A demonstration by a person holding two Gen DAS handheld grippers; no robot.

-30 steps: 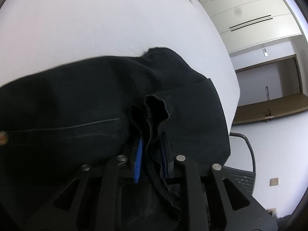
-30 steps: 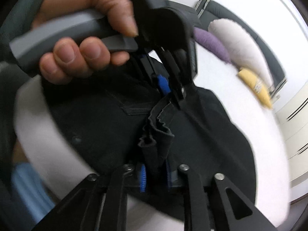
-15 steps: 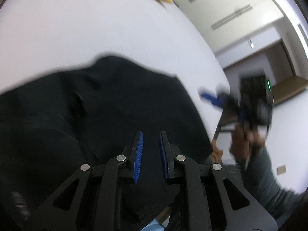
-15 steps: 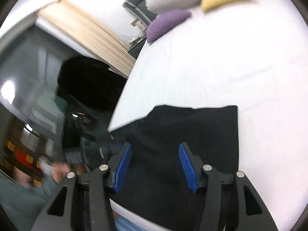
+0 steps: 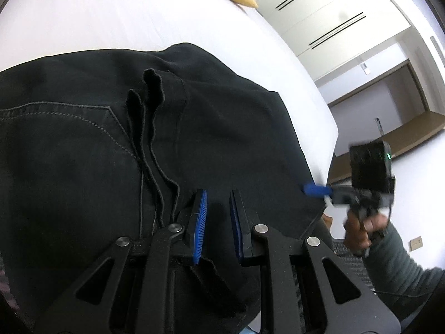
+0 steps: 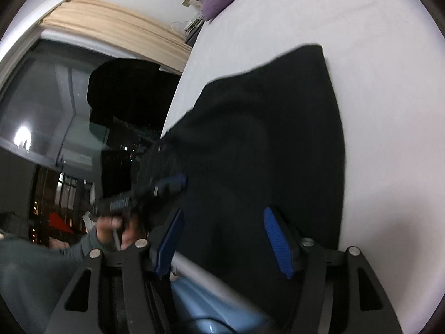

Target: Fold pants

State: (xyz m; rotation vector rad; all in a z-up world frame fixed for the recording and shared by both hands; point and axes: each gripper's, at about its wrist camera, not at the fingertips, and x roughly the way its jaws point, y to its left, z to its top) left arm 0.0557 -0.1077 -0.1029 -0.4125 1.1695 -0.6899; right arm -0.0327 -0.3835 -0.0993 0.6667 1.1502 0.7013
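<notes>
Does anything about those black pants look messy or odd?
Slightly. The pants lie folded on the white bed, but a wavy, bunched hem edge ripples across the top layer, and one corner overhangs the bed's edge.

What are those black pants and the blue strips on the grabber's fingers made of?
The pants look like black denim or heavy cotton twill: matte, with grey contrast stitching around a pocket and thick folded hems. The blue pads on the left gripper seem to be ridged rubber or soft plastic, judging by their fine grooves; which one is unclear.
</notes>
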